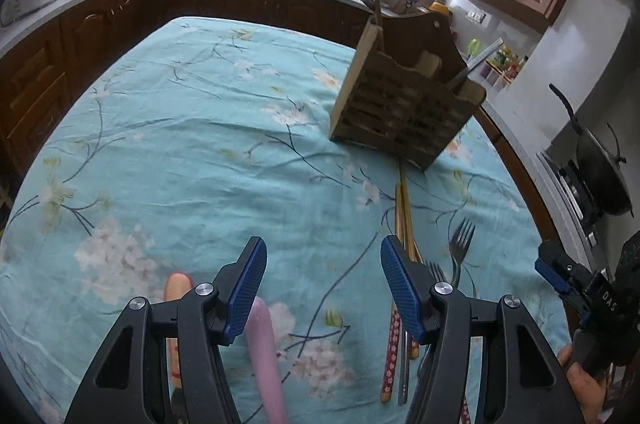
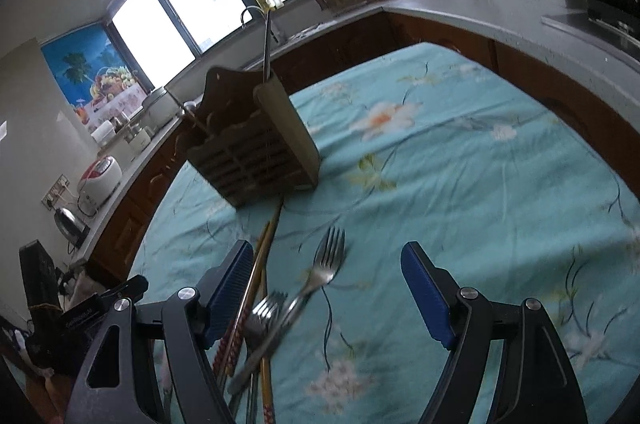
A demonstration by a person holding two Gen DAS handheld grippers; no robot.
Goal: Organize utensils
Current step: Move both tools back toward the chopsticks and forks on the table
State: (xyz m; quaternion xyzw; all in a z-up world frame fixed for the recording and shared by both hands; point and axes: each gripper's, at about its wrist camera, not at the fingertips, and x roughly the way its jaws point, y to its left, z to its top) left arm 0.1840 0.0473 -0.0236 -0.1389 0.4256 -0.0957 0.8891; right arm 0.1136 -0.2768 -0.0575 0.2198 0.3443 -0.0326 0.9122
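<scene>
Two grippers hang over a desk (image 1: 180,128) covered in a teal cloth printed with pale blossoms. On the far part of that cloth stands a wooden caddy (image 1: 404,104) with a slatted front; a ladle (image 1: 370,2) and another metal handle rise out of its compartments. In the right wrist view the same caddy (image 2: 256,152) stands at upper left, with the ladle's thin handle sticking up from it.

Near the front edge of the desk the loose utensils lie in a cluster. Several chopsticks (image 1: 406,220) run from the foot of the caddy toward the camera, some wooden, some with red patterned ends. Just beside them lie two forks (image 1: 460,244), tines pointing toward the caddy; in the right wrist view the forks (image 2: 320,276) cross each other and overlap the chopsticks (image 2: 260,264). Farther left lie a pink handle (image 1: 262,340) and an orange one (image 1: 178,290), both partly hidden by the left gripper.

Left gripper (image 1: 324,288): its fingers are released, with only cloth between the blue pads. Right gripper (image 2: 328,296): its fingers are spread wide above the forks and grasp nothing. It also shows at the right edge of the left wrist view, held by a hand (image 1: 586,380).
</scene>
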